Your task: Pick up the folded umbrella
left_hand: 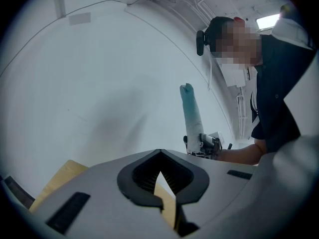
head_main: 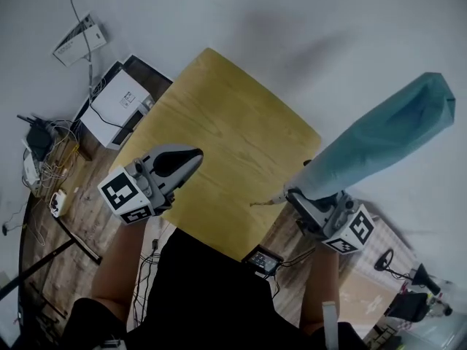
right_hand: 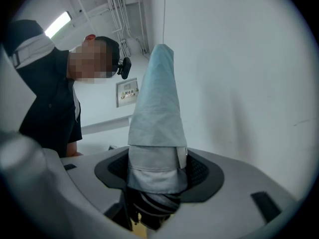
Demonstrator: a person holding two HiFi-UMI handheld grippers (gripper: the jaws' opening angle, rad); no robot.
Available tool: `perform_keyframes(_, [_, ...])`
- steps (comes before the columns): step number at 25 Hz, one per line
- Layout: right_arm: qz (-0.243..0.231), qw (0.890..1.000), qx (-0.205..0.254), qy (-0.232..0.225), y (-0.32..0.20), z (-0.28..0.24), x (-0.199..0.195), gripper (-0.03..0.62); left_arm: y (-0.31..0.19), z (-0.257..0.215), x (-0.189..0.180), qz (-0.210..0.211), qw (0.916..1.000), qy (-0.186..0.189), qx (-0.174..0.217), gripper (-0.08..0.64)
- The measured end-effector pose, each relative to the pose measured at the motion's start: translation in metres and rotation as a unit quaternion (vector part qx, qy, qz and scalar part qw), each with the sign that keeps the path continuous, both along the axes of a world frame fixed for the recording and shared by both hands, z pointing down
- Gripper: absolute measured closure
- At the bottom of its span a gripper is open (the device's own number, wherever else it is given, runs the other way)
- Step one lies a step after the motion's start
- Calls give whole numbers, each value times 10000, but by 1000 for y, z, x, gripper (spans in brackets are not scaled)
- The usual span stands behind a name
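Note:
The folded umbrella [head_main: 379, 133] is in a teal sleeve and sticks up and to the right, off the table. My right gripper [head_main: 303, 188] is shut on its lower end, near the handle. In the right gripper view the umbrella [right_hand: 157, 108] rises from between the jaws of the right gripper [right_hand: 157, 158], and its dark folded ribs show below the sleeve. My left gripper [head_main: 191, 155] hovers over the near left part of the yellow wooden table [head_main: 219, 122]. Its jaws meet at the tips with nothing between them. The left gripper view shows the left gripper [left_hand: 159, 156] and, beyond it, the held umbrella [left_hand: 192, 113].
On the floor left of the table lie a white box-shaped device [head_main: 117, 104], a tangle of cables [head_main: 44, 152] and a flat printed pack [head_main: 76, 41]. A small screen device [head_main: 263, 261] sits near the table's front corner. A pale wall stands behind the table.

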State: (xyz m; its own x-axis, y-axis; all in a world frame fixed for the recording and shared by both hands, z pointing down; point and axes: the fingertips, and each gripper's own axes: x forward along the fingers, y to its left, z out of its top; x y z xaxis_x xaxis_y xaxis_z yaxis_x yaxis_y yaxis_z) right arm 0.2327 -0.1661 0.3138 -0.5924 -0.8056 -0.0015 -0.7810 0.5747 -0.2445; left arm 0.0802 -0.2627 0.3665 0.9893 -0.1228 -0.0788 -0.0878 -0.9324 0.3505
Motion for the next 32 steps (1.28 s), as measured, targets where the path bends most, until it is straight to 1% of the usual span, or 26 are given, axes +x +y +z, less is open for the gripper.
perform_keyframes(2, [4,9996,-168,238,-14,14,-3,316,-5,7,0,25,10000,17,-69,552])
perform_keyframes(5, [32,9962,-477,725,-30,40,-9,316,-10,17,-1,37,9998,41,-190,552])
perform_keyframes(10, [-10,9860,-968,1355,-57,78,-22,316,-10,35,-2,234,9991,40,-356,552])
perform_keyframes(14, [-146,9751,-1296,1796,-74,110,-30,315,-9,53,-6,239,9981,2,-574,552])
perform_keyframes(18, [-202,9633,-1706,2063,-87,142,-35,316,-13,64,-11,174,9975,-6,-692,552])
perform_keyframes(23, [-191,9502,-2224,2176,-100,178,-41,316,-20,76,-18,40,9968,-68,-794,552])
perform_keyframes(26, [-244,9402,-2460,2344,-104,204,-38,316,-23,84,-23,-28,9961,-92,-874,552])
perform_keyframes(29, [-373,9290,-2682,2523,-104,228,-44,316,-23,88,-31,-108,9956,-83,-932,552])
perform_keyframes(32, [-463,9223,-2844,2577,-104,247,-53,316,-20,94,-39,-140,9949,-93,-994,552])
